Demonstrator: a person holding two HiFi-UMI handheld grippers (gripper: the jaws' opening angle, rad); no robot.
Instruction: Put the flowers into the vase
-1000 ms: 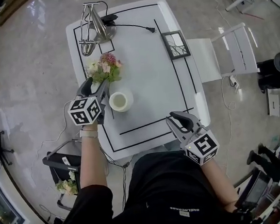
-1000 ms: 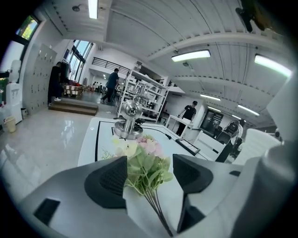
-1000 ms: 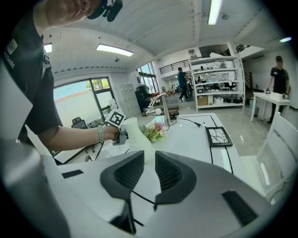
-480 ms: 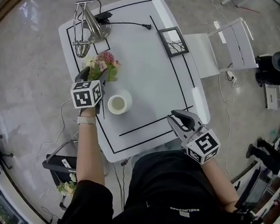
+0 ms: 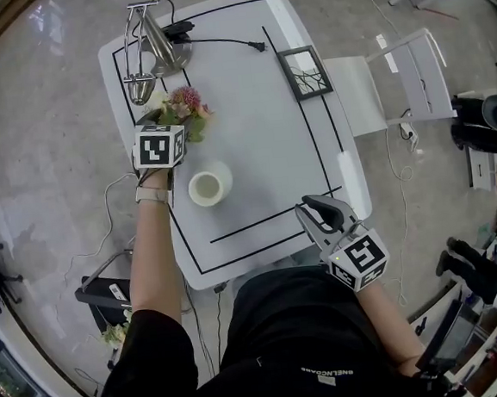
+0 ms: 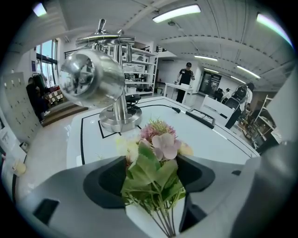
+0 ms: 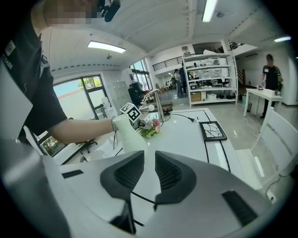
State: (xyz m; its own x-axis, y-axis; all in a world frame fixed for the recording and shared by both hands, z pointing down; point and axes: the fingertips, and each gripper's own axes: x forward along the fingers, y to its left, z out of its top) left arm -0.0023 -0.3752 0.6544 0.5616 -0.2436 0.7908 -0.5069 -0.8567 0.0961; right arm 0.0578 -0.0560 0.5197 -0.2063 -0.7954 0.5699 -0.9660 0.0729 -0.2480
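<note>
A small bunch of pink and cream flowers (image 5: 184, 104) with green leaves lies on the white table (image 5: 253, 150), at its far left. My left gripper (image 5: 167, 124) is lowered over it. In the left gripper view the flowers (image 6: 156, 158) sit between the jaws, which have just been opening and stand wide, with no pad pressing on them. The white vase (image 5: 209, 187) stands upright just nearer than that gripper. My right gripper (image 5: 317, 206) hovers over the table's near right corner, jaws nearly together with nothing between them. From there the vase (image 7: 125, 135) and flowers (image 7: 150, 128) show ahead.
A chrome desk lamp (image 5: 151, 50) stands at the far left corner, close behind the flowers, its cable and plug (image 5: 257, 47) trailing right. A dark picture frame (image 5: 305, 72) lies at the far right. A white chair (image 5: 411, 84) stands beside the table's right edge.
My left gripper has moved from beside the vase toward the far edge and down over the flowers. The right gripper has stayed in place.
</note>
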